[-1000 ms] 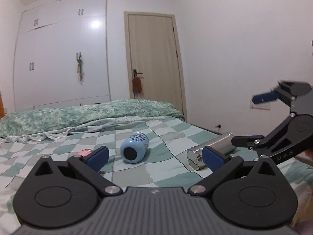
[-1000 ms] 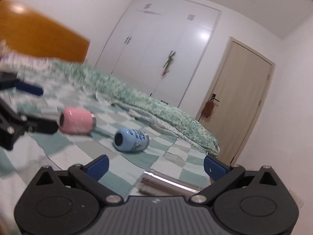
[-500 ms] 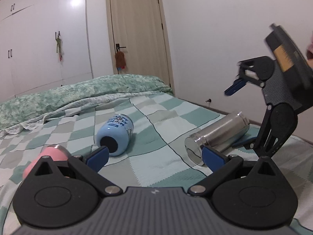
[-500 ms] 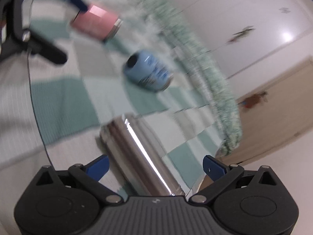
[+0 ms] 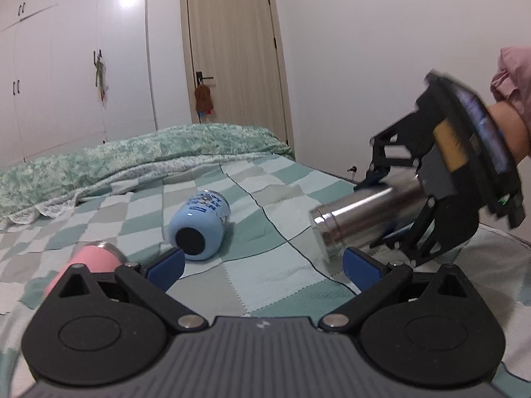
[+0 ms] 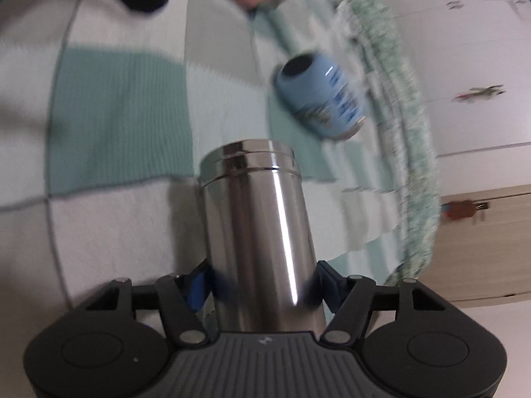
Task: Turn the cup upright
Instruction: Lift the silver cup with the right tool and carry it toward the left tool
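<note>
Claw (image 6: pixel 260 290) astride steel cup (image 6: pixel 255 219)

text: dark-blue print on blue cup (image 5: pixel 202 220) | legibility: too blurred to read

The bedsheet (image 5: pixel 265 285) was checked in pale green, grey and white. One cup (image 5: pixel 198 229) was light blue with dark blue print, another (image 5: pixel 89 262) pink, the flask (image 6: pixel 262 232) shiny silver. The door (image 5: pixel 232 59) was beige.
</note>
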`<state>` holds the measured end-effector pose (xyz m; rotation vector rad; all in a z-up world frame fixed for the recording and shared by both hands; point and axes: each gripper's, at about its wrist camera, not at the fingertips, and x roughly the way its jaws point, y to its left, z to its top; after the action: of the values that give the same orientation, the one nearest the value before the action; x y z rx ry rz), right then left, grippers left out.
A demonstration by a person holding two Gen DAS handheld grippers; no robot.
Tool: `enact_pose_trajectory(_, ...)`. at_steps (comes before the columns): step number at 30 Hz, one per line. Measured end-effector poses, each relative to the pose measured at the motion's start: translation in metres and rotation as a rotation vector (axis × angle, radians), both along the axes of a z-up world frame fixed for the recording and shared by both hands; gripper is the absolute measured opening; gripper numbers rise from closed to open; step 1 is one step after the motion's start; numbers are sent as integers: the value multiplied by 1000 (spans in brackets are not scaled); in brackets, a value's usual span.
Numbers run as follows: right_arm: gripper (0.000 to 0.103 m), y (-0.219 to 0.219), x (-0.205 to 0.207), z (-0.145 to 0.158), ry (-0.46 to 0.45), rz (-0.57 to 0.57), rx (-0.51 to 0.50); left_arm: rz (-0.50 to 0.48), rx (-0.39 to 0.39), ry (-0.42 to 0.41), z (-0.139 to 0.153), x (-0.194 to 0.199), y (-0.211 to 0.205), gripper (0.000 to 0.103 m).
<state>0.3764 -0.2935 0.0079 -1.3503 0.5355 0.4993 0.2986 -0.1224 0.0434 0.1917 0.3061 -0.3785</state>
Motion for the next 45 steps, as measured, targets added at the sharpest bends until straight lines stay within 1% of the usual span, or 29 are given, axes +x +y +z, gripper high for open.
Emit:
enact_pose_trajectory(3,62,12,-36,25,-49,38,25,15,-5,-15,13,-27,14,103)
enact_pose_trajectory(6,62,33,-73,45,-73,88,41,39,-3,-37,24,-58,35,103)
enact_pose_trajectory(10,62,70,-128,56,-97,184,64,87,-7,-40,32,-100,67,103)
enact_pose_trajectory(13,62,101,-166,58,-80,256,87,121,-1,-43,34,-130,91,103)
enact_pose_trajectory(16,62,132,-193,51,-55,321,105,158,2,-41,34,-154,117,103)
enact_pose_trajectory(20,62,164,-209,32,-15,374,135,200,14,-15,27,-171,142,103)
enact_pose_trajectory(23,62,174,-213,16,18,393,144,226,19,12,18,-174,156,103)
enact_pose_trajectory(26,62,175,-210,1,29,411,120,236,23,39,8,-172,162,103)
enact_pose_trajectory(30,62,171,-190,-20,61,398,78,233,32,69,-4,-167,165,103)
enact_pose_trajectory(32,62,168,-187,-23,75,405,105,231,32,77,-8,-164,166,103)
enact_pose_trajectory(34,61,166,-188,-21,70,406,117,228,34,84,-10,-163,166,103)
enact_pose_trajectory(35,65,164,-189,-20,63,403,121,226,36,86,-11,-163,165,103)
enact_pose_trajectory(36,76,164,-191,-19,47,391,122,223,38,83,-10,-164,163,103)
enact_pose_trajectory(37,83,166,-191,-16,35,380,126,219,38,80,-9,-165,162,103)
enact_pose_trajectory(38,93,163,-192,-11,35,369,144,215,38,78,-7,-166,161,103)
enact_pose_trajectory(39,99,161,-194,-4,53,350,172,209,40,74,-5,-167,159,103)
enact_pose_trajectory(40,100,158,-194,5,79,308,214,199,46,69,-2,-170,158,103)
enact_pose_trajectory(42,101,150,-199,19,87,219,324,178,62,59,5,-172,156,103)
enact_pose_trajectory(45,103,130,-212,37,79,68,500,113,105,43,20,-175,150,103)
